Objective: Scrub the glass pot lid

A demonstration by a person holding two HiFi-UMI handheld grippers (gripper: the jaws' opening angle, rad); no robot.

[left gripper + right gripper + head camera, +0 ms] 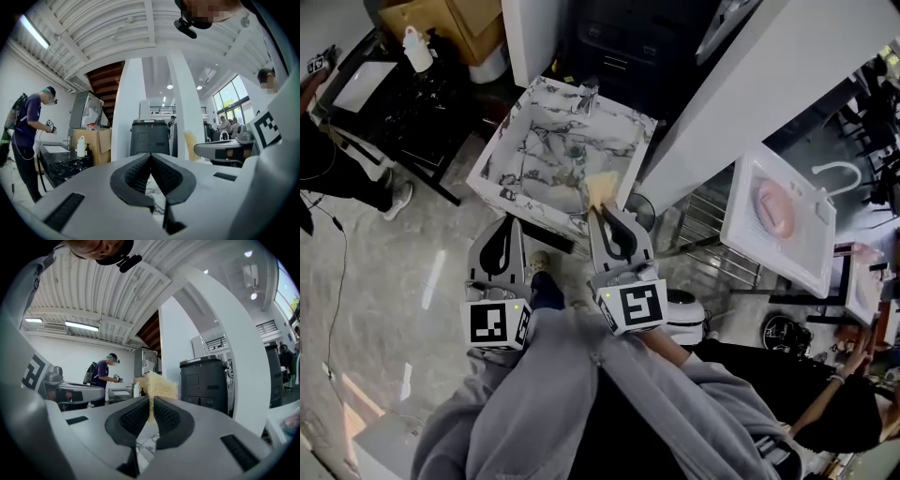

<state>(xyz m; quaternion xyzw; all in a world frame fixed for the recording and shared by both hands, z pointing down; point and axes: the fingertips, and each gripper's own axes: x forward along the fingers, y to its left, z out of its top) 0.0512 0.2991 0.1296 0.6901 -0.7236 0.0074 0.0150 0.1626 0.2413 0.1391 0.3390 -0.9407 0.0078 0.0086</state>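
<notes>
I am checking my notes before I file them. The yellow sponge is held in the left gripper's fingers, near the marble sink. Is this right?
Not quite: the yellow sponge is held in the fingers of the right gripper, not the left, near the marble sink. The right gripper view shows it pinched there; the left gripper is shut on nothing.

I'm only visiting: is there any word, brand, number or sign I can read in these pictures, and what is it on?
No readable words or numbers anywhere.
White marker cube on the left tongs: a black-and-white square code pattern, no letters.
White marker cube on the right tongs: the same kind of pattern.
Tall black plastic bin: no print can be made out.
</notes>
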